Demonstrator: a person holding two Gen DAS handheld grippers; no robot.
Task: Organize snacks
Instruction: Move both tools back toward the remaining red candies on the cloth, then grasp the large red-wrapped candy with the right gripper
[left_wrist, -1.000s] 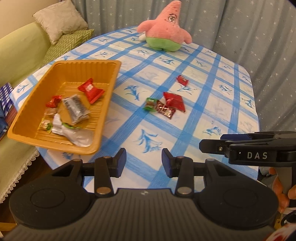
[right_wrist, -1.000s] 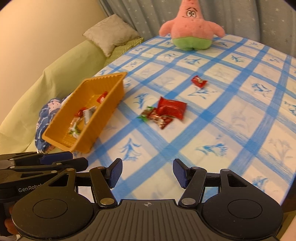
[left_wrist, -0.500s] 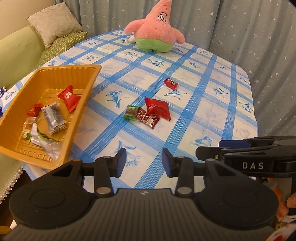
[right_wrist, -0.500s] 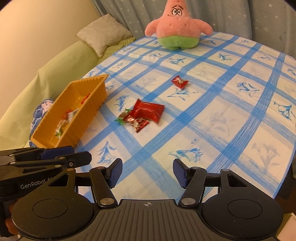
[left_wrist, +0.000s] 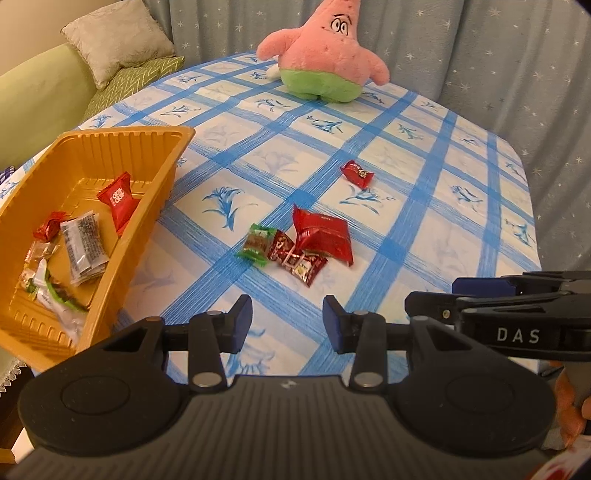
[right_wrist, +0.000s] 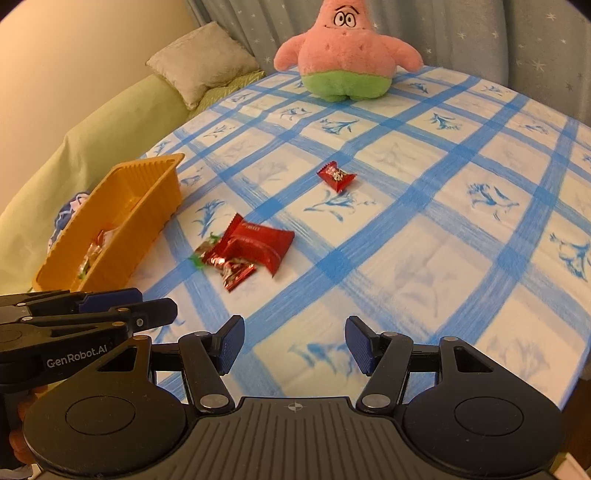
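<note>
An orange tray (left_wrist: 155, 206) (right_wrist: 122, 236) sits at the table's left edge and holds several wrapped snacks. Loose on the blue checked cloth lie a red packet (left_wrist: 325, 236) (right_wrist: 258, 243), a dark red candy (left_wrist: 295, 258) (right_wrist: 236, 273), a green candy (left_wrist: 256, 245) and, farther back, a small red candy (left_wrist: 356, 173) (right_wrist: 336, 176). My left gripper (left_wrist: 288, 323) is open and empty above the near table edge. My right gripper (right_wrist: 295, 345) is open and empty, to the right of the left one.
A pink plush star (left_wrist: 325, 55) (right_wrist: 347, 55) stands at the table's far edge. A green sofa with cushions (left_wrist: 118, 37) is at the left. A grey starred curtain (left_wrist: 480, 55) hangs behind. The table edge is close on the right.
Both grippers have moved forward toward the loose snacks, which now look larger and closer. Both stay open and empty.
</note>
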